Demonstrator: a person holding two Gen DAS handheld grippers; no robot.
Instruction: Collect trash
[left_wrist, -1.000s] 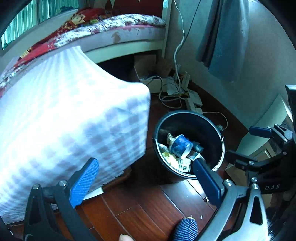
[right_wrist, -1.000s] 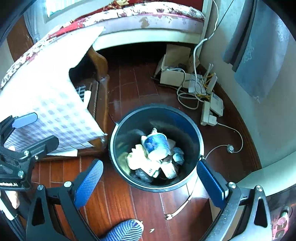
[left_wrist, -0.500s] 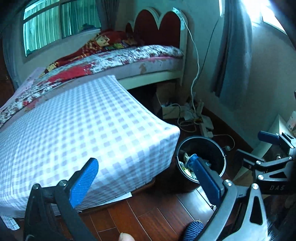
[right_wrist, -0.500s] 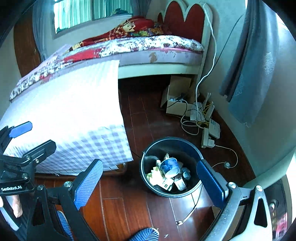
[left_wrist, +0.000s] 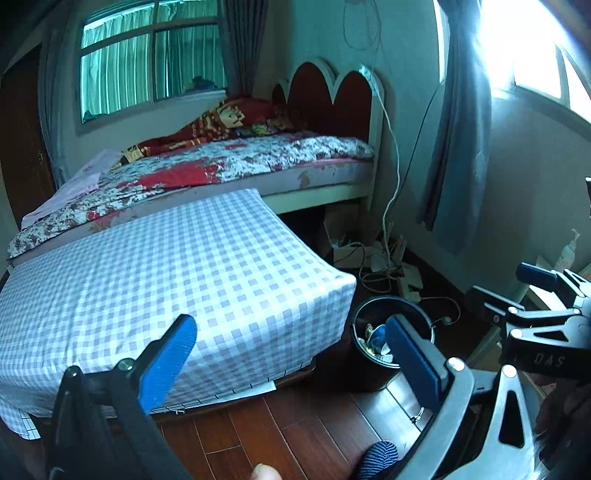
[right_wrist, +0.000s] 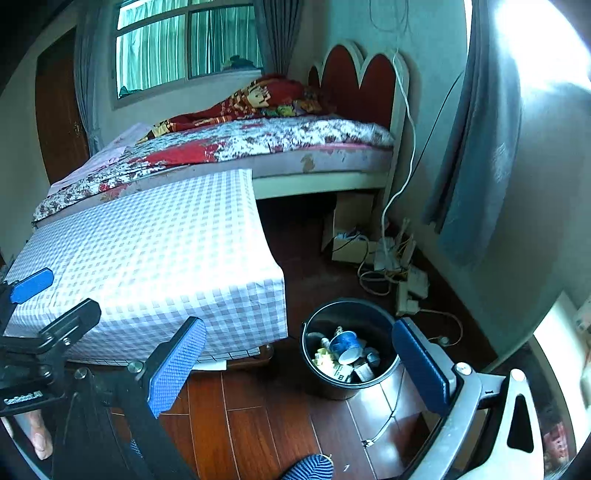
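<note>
While both grippers hang above the dark red wooden floor (right_wrist: 258, 424), nothing is between their fingers. The left gripper (left_wrist: 291, 354) and the right gripper (right_wrist: 299, 358) each have the blue pads spread wide and empty. The round black plastic trash bin (right_wrist: 317, 373) stands at about five o'clock from the table under the lilac checked cloth (right_wrist: 155, 258), just beside its corner, with a blue paper cup (right_wrist: 345, 347) and wrappers inside. I judge a new search for trash is in hand; the next move calls for looking around, because no loose trash is visible.
</note>
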